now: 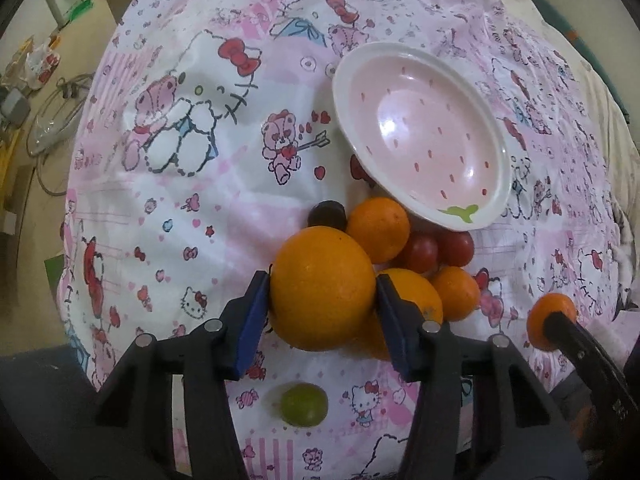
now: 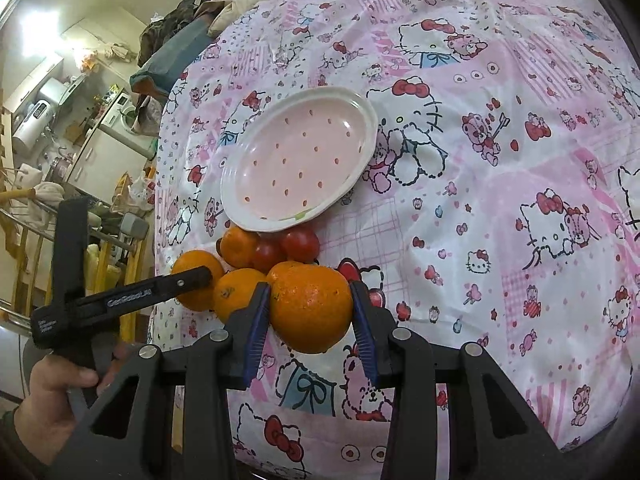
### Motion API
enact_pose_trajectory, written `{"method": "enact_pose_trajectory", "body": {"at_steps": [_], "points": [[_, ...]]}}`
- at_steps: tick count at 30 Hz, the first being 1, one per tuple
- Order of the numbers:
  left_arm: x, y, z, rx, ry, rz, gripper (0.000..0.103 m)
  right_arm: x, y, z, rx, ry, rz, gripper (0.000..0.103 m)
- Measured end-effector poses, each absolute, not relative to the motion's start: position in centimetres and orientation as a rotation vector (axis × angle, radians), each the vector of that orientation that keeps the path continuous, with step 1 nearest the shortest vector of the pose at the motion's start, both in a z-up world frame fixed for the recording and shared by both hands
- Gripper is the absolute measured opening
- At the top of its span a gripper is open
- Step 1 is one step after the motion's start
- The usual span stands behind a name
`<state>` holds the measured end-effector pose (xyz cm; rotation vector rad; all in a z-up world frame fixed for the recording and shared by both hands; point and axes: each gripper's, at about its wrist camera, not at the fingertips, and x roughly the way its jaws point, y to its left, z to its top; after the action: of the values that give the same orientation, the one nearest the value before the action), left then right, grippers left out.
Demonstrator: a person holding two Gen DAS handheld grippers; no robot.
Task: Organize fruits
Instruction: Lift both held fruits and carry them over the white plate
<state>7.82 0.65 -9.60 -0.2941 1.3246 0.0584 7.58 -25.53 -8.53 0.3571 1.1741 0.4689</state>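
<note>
Step in hand: picking up fruit, one piece per gripper; nothing lies on the plate [image 1: 416,60] yet, so the sorting looks barely begun.
Left gripper [image 1: 322,300]: blue fingers [image 1: 250,320] press both sides of a large orange [image 1: 322,288], centre of the left wrist view; grasping it.
Right gripper [image 2: 310,312]: fingers [image 2: 256,320] clamped on a smaller orange [image 2: 310,304], low centre of the right wrist view. In the left wrist view the same fruit [image 1: 540,316] shows at the lower right edge.
Whether lifted: cannot tell if either orange is clear of the cloth [image 1: 180,200].
Fruit pile: just below the plate's near rim, touching one another: more oranges [image 1: 378,228], two red tomatoes [image 1: 438,250], one dark round fruit [image 1: 326,214] at the pile's upper left.
Stray fruit: a green grape-like piece [image 1: 304,404] lies apart, bottom centre, between the left gripper's arms.
Plate: pink with small red flecks, white rim, empty; upper right of the left wrist view, tilted on the rumpled cloth.
Look of the fruit: oranges glossy, dimpled, firm and round; likely to roll on the soft cloth.
Next move, as judged: lift each orange straight up clear of its neighbours, carry it over the rim and set it down in the plate's hollow before letting go.
Risk: lifting may nudge the touching fruit; the tilted plate may tip.
</note>
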Motion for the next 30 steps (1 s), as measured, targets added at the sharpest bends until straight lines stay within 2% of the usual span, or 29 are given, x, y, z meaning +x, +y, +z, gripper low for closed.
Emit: {"method": "enact_pose_trajectory", "body": {"at_steps": [15, 30], "points": [[10.1, -1.3, -2.0, -0.15, 1.147, -0.035, 0.048, 9.6, -26.7, -4.8, 0.331, 1.049, 0.472, 0.041], [16.9, -2.3, -2.5, -0.06, 1.106, -0.079, 0.048, 17.7, -26.2, -4.6, 0.288, 1.011, 0.496, 0.041]]}}
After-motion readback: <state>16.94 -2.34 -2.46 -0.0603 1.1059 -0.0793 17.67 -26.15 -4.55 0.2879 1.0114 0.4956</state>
